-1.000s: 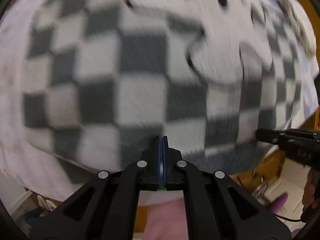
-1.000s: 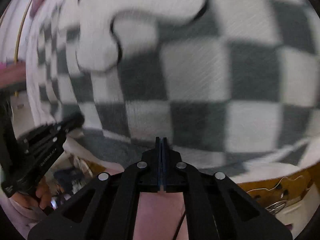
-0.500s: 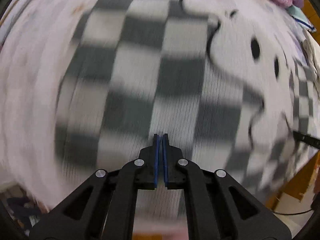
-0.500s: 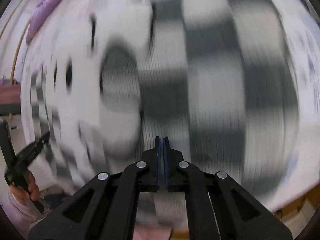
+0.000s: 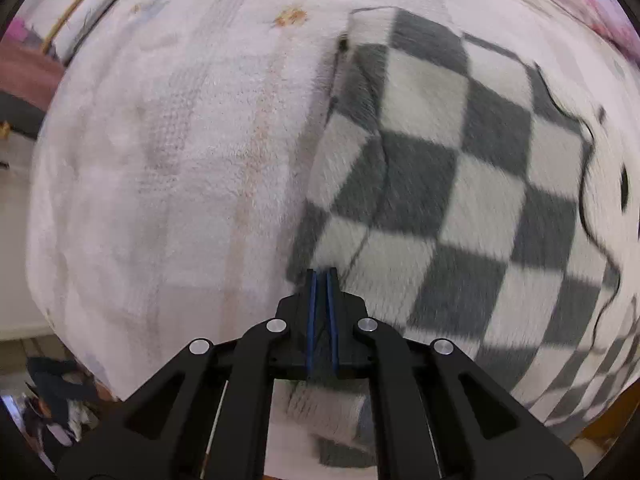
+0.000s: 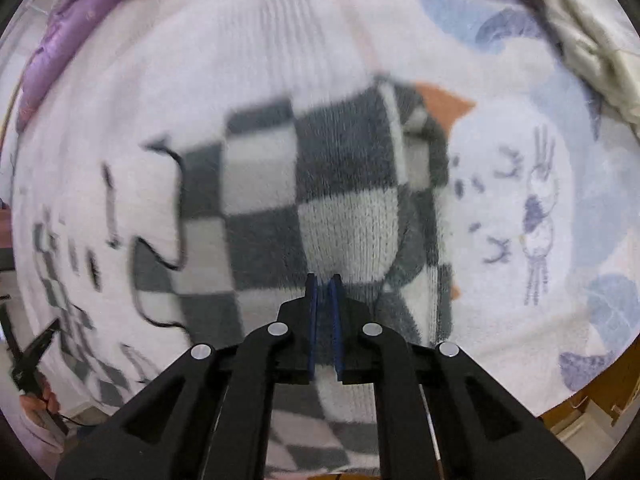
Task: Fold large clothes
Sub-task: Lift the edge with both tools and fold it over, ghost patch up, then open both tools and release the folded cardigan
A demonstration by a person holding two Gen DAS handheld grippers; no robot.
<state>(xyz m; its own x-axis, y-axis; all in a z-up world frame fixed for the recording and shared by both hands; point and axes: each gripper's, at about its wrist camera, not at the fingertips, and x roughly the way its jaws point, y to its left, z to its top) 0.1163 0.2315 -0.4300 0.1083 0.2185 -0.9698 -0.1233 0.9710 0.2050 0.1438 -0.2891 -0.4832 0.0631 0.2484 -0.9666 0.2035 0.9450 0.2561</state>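
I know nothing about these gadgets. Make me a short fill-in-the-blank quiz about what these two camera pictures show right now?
1. The checkered garment has squares in white and ____.
2. It lies on a pale blanket that, in the right wrist view, bears a cartoon animal beside an ____ patch.
3. The left hand-held gripper pinches fabric between pads coloured ____.
4. The right hand-held gripper also grips the ____ fabric.

Missing words: grey; orange; blue; checkered
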